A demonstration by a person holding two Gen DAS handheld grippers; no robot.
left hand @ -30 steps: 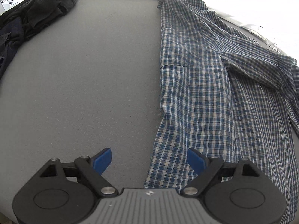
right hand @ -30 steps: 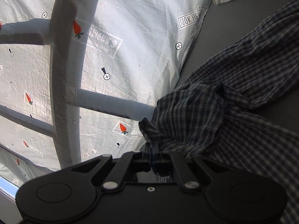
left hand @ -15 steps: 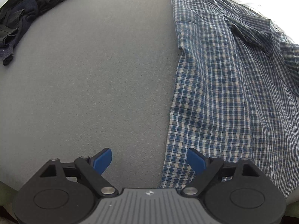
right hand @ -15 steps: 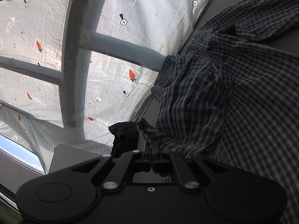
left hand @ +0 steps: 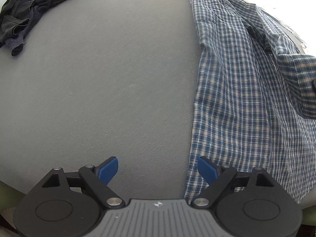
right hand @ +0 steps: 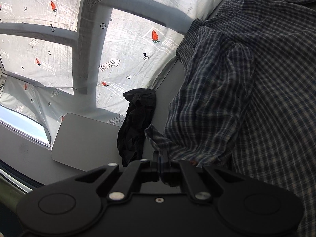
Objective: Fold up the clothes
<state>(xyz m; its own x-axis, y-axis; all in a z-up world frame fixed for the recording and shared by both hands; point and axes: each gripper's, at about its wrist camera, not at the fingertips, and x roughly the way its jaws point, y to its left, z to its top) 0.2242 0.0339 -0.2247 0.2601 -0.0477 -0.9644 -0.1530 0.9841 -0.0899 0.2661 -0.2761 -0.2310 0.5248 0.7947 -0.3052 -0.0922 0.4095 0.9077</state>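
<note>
The plaid shirt [left hand: 237, 98] is lying spread on the grey table [left hand: 108, 79], and folding is only getting started — one side is being drawn in, nothing more. The right gripper [right hand: 160, 156] is clamping a corner of the shirt, its jaws pinched fully together on the cloth, and a sleeve (or a side panel, hard to say which) is draping in a loose hump over the shirt's body. No crisp fold line is showing yet, and the collar end is looking rumpled.

The left gripper [left hand: 158, 167] is hanging above the shirt's near hem corner, pointing steeply down with its blue pads [left hand: 108, 169] spread wide and nothing between them; one pad is sitting over bare table, the other over the shirt's edge.

Away from the shirt, at the table's far edge, a heap of dark clothes [left hand: 29, 9] is waiting untouched — so most of the job is, by my reading, still to come: this shirt's sides, its lengthwise folds, then that heap.
</note>
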